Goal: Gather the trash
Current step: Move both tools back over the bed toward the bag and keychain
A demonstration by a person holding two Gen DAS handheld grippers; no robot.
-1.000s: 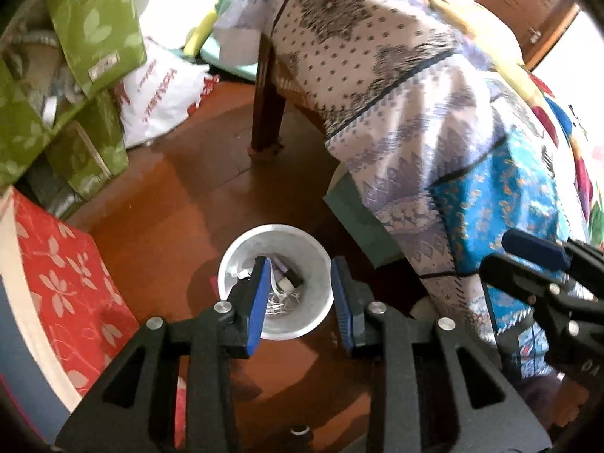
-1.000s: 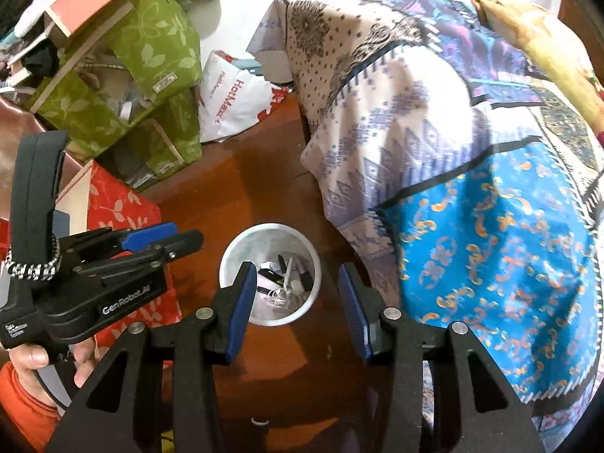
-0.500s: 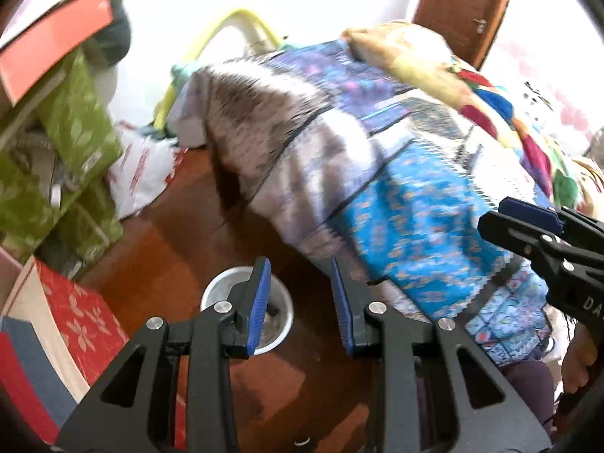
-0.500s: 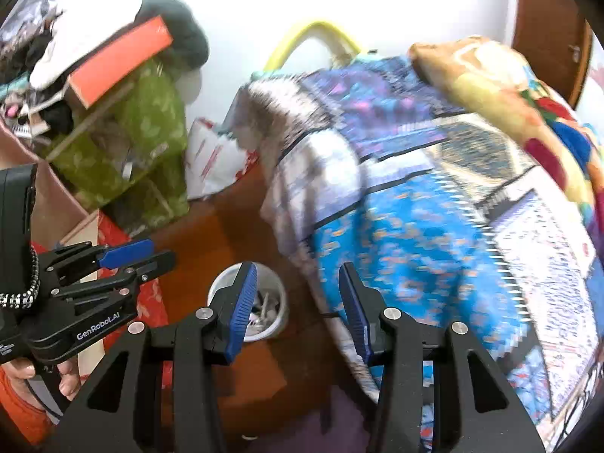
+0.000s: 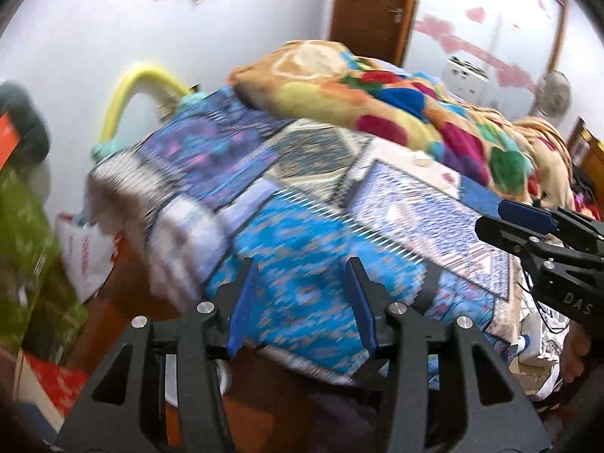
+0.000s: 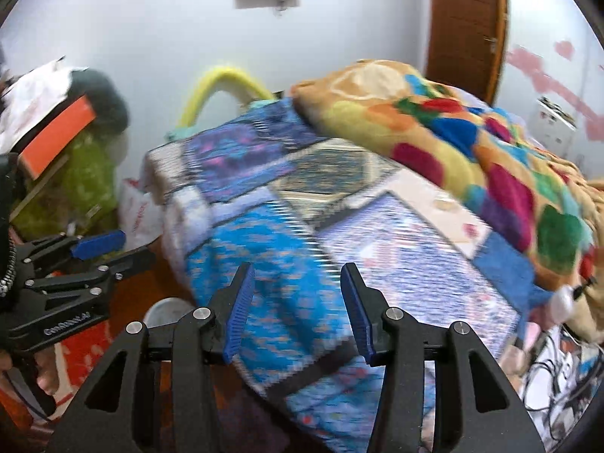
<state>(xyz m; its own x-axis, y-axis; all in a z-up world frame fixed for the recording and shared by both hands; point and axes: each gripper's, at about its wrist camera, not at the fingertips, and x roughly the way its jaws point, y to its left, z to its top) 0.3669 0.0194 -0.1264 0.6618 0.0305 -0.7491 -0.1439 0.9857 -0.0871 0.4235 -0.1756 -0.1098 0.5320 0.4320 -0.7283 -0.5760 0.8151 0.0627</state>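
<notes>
Jaws of the left gripper (image 5: 298, 304) have just been opening and stand parted with nothing between them; the right gripper (image 6: 296, 307) is likewise released and empty. Both views have swung up from the white trash bin (image 6: 166, 311), now only a sliver at lower left, to the patterned bedspread (image 5: 309, 294) and colourful blanket (image 5: 377, 102) beyond. Judging by this, the drop is done and the next trash is being sought, though none is clearly visible in the blur.

Both wrist cameras look forward and downward along their own claws at the near corner of the bed (image 5: 309, 264) from close by. The left view sits further left. Both share the patterned bedspread (image 6: 287, 264), colourful blanket (image 6: 453, 139), far wall and door (image 5: 373, 7).
</notes>
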